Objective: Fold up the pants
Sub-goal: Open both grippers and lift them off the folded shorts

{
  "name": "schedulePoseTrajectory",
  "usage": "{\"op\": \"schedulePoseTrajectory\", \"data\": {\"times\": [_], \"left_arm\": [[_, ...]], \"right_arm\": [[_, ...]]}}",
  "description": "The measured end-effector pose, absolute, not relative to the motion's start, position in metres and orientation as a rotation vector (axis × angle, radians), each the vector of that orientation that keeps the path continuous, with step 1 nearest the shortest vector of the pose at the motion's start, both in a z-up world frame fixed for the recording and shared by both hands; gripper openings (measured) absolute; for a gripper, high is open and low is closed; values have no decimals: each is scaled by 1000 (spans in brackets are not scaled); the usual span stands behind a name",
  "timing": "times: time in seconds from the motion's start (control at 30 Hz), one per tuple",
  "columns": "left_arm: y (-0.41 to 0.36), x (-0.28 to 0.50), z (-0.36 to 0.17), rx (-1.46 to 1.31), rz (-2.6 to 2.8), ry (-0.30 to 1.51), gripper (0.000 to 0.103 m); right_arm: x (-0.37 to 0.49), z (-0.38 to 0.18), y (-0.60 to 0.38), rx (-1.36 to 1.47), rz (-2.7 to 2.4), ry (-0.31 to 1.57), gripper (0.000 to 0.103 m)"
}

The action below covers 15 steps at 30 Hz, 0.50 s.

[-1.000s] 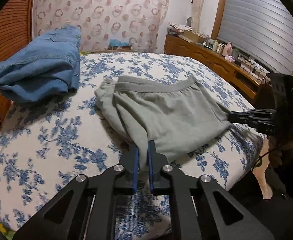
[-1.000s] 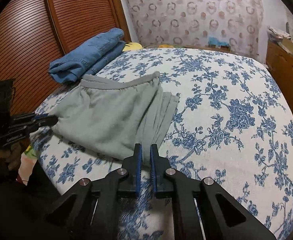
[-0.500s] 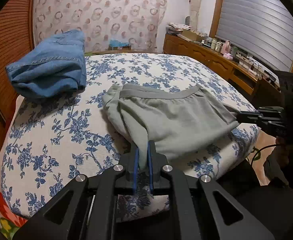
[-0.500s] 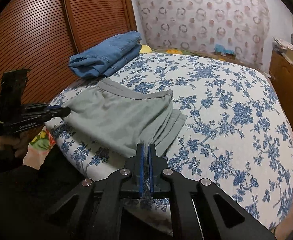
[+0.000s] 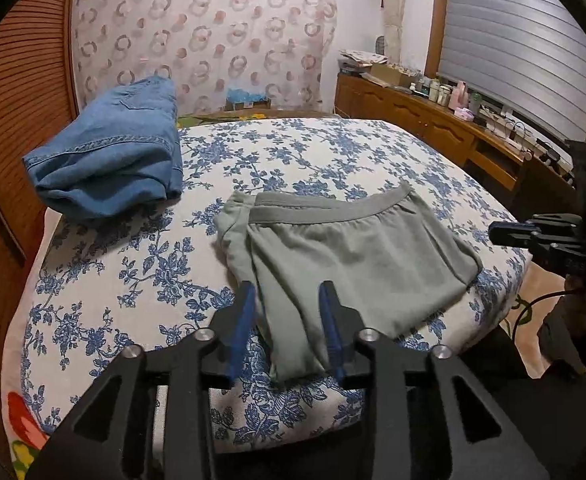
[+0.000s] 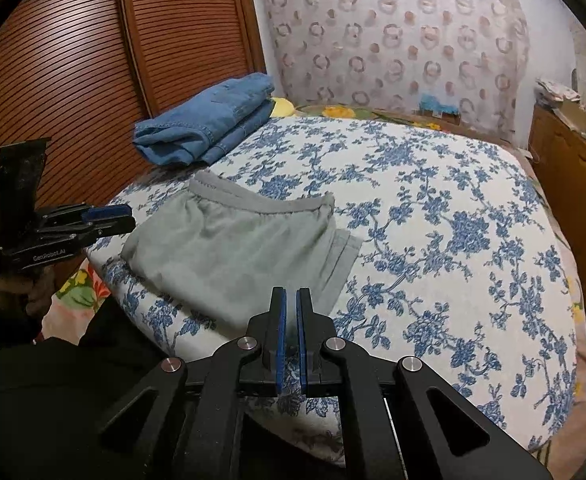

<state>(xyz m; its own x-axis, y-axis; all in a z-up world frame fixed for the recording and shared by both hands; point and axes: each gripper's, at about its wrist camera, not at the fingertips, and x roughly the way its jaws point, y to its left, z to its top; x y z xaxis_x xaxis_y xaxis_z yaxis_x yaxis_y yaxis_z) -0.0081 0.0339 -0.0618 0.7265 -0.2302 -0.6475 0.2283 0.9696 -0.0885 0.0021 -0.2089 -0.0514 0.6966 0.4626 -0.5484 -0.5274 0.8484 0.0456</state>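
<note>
Floral bedspread carries grey pants folded beside jeans; your left gripper, jaws just opening, straddles their corner unpinched, right gripper closed empty—back out cleanly.

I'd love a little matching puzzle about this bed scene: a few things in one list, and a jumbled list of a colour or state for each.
Things:
1. pants
2. jeans
3. left gripper
4. right gripper

Descriptions:
A. blue denim, folded near the wooden doors
B. jaws shut, nothing between them
C. grey-green, folded at the near edge of the bed
D. jaws apart, astride a corner of cloth

Pairs: 1-C, 2-A, 3-D, 4-B
</note>
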Motion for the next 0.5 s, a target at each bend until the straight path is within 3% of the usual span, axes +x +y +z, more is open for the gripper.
{"op": "schedulePoseTrajectory", "data": {"times": [0.13, 0.2, 0.27, 0.5], "left_arm": [[35, -4, -65, -10, -243, 722, 50], [37, -1, -66, -7, -226, 723, 71], [39, 0, -67, -19, -221, 717, 79], [46, 10, -74, -28, -196, 744, 79]], "right_arm": [[0, -49, -210, -117, 551, 564, 4], [0, -49, -209, -123, 547, 562, 4], [2, -50, -209, -122, 548, 562, 4], [6, -48, -205, -121, 553, 551, 4]]}}
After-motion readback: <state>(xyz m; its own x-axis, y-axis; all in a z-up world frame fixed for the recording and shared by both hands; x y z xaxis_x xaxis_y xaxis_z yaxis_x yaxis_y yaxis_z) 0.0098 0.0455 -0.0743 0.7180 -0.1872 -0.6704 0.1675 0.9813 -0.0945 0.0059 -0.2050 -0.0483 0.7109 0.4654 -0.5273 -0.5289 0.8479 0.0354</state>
